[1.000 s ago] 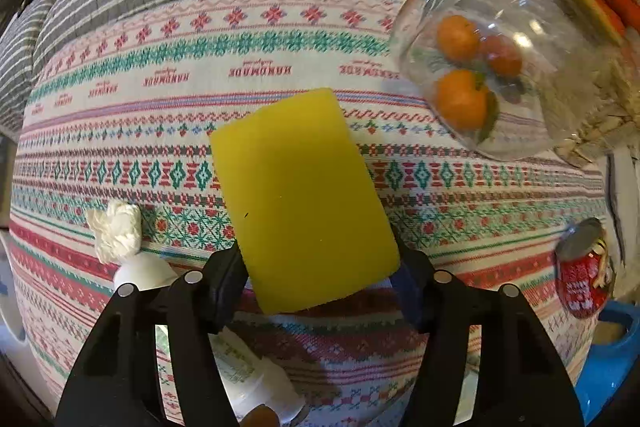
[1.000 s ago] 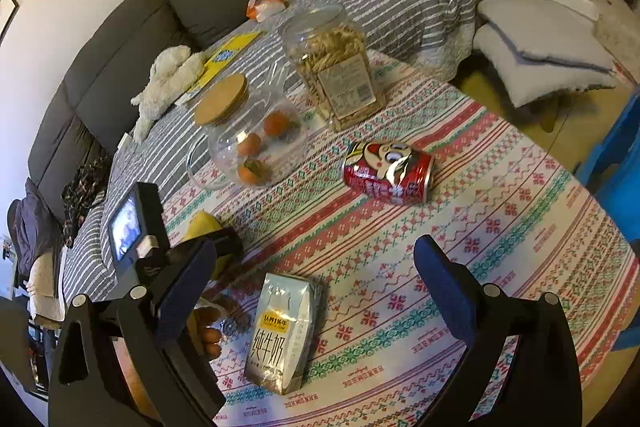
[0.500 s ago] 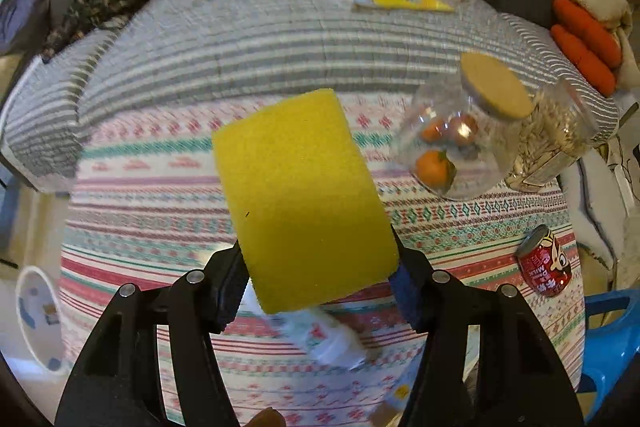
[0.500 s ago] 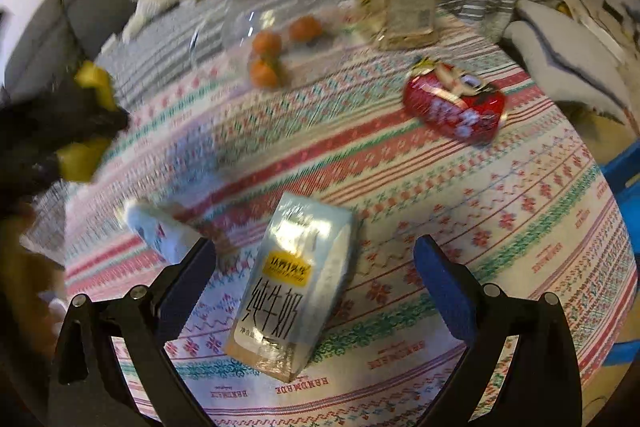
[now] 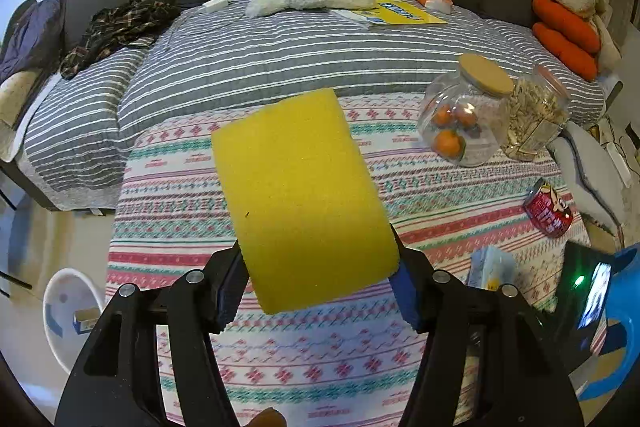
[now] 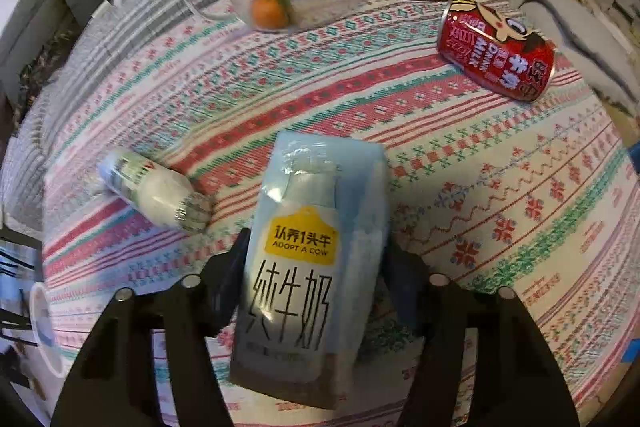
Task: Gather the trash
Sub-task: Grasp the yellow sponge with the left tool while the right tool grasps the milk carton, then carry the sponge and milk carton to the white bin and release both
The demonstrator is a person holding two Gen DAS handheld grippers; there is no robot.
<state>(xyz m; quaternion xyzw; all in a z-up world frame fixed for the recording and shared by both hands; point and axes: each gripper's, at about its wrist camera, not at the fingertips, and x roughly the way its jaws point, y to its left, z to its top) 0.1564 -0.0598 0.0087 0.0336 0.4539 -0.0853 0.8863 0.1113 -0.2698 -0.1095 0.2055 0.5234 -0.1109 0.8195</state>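
My left gripper (image 5: 316, 291) is shut on a yellow sponge (image 5: 298, 191) and holds it well above the patterned tablecloth (image 5: 192, 195). My right gripper (image 6: 312, 275) has its jaws against both sides of a light blue milk carton (image 6: 312, 259) that lies on the tablecloth (image 6: 500, 163). A small white yogurt bottle (image 6: 156, 191) lies on its side to the carton's left. A red drink can (image 6: 496, 51) lies on its side at the far right; it also shows in the left wrist view (image 5: 548, 211). The carton's top (image 5: 488, 267) shows past my left fingers.
A white bin (image 5: 68, 311) stands on the floor left of the table. A clear jar of oranges (image 5: 460, 123) and a jar of seeds (image 5: 536, 123) stand at the table's far edge. A striped grey sofa (image 5: 280, 55) lies beyond. A blue chair (image 5: 624, 327) is at right.
My left gripper has risen and drawn back with the sponge. My right gripper has moved down and forward over the milk carton and closed from wide open onto its sides.
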